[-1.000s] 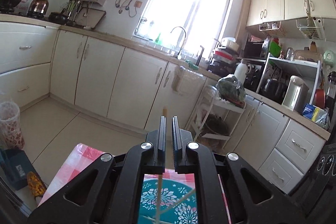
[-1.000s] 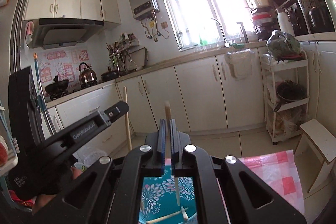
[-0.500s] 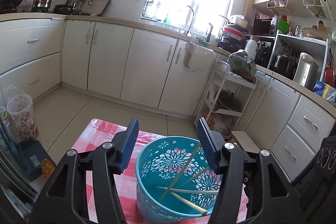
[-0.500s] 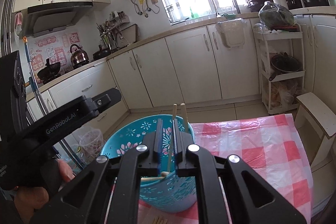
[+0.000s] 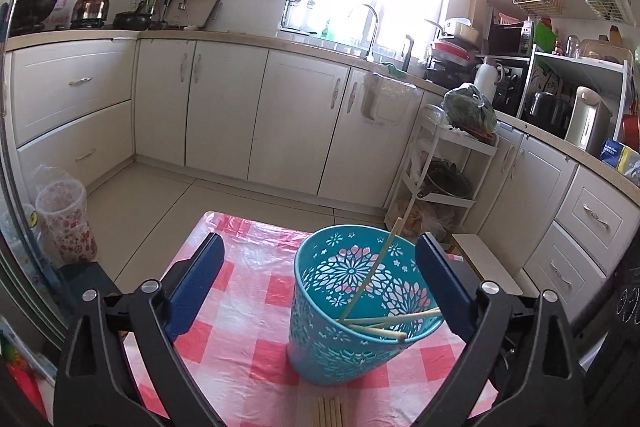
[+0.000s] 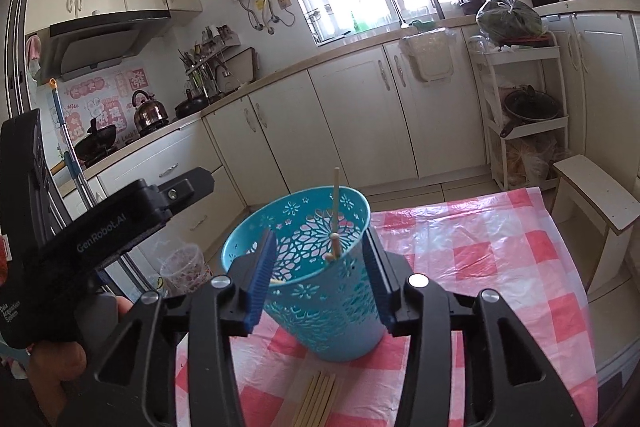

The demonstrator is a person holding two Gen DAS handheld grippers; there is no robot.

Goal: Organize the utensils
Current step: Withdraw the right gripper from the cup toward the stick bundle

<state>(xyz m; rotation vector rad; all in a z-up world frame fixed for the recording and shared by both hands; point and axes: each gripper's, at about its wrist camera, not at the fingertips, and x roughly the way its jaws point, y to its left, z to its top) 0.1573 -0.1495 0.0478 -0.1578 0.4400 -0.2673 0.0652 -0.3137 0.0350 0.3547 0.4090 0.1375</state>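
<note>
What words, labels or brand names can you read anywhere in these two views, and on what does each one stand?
"GenRobot.AI": white lettering on the black body of the left tongs.
"Data Acquisition System": small white lettering on its black handle.
Pink and red wall stickers behind the stove: characters too blurred to read.
Blue box on the counter: print too small.

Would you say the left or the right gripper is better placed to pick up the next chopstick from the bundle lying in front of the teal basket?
Probably right. The chopstick bundle lies centred under the right gripper, both grippers open and empty.
</note>
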